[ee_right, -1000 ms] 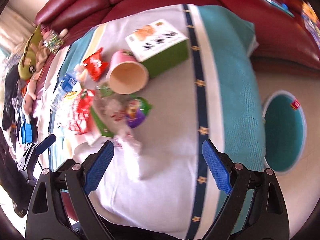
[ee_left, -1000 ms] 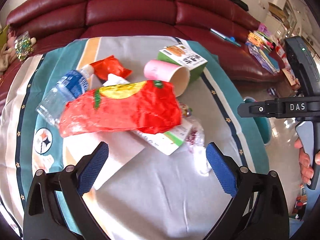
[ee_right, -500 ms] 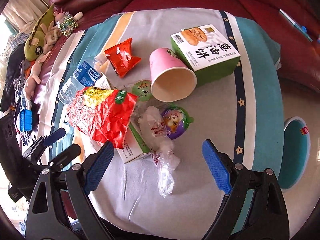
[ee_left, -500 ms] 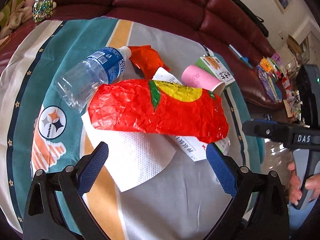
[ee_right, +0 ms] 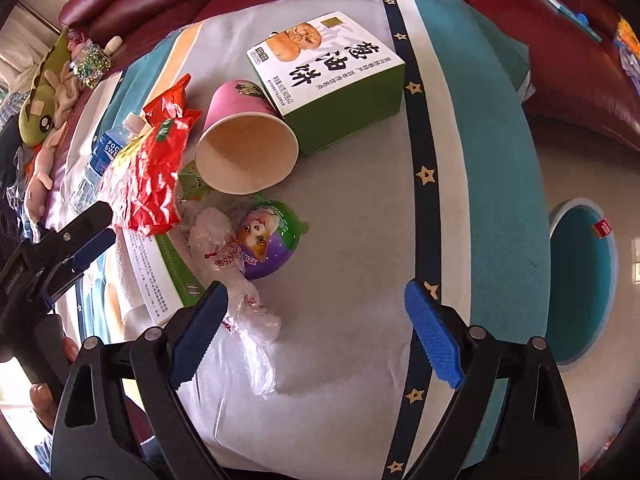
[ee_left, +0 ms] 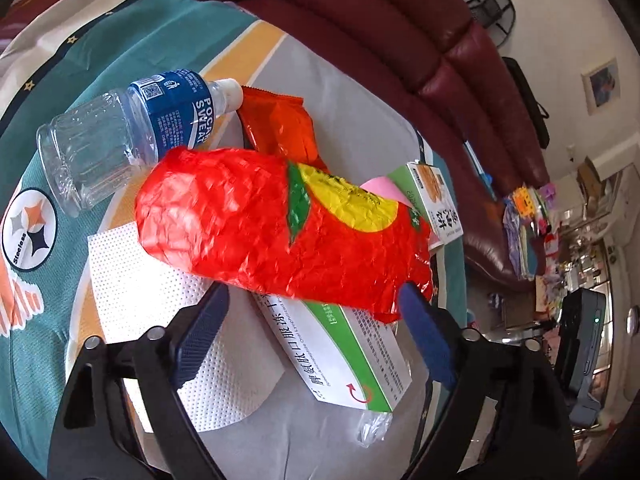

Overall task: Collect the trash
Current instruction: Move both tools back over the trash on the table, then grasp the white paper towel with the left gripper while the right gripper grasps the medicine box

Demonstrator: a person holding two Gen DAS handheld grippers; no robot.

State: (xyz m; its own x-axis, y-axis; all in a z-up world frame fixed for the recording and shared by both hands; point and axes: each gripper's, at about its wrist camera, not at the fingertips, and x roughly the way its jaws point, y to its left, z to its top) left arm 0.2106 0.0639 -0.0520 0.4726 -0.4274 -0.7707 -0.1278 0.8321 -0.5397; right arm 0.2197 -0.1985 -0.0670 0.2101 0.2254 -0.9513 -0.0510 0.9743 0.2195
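Your left gripper (ee_left: 312, 312) at the crinkled red plastic bag (ee_left: 280, 228)
Both your grippers gape wide, holding nothing (right gripper (ee_right: 316, 312) is beside the bag, over clear wrap (ee_right: 248, 304)).

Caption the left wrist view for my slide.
Open left gripper closing in on crumpled red bag atop the trash pile.

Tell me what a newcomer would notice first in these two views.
The crinkled red bag dominates the left wrist view, lying across a white and green box just ahead of the open left gripper. In the right wrist view, the pink paper cup lies on its side, mouth toward the camera, against a green pastry box. The open right gripper hovers near a clear plastic wrapper.
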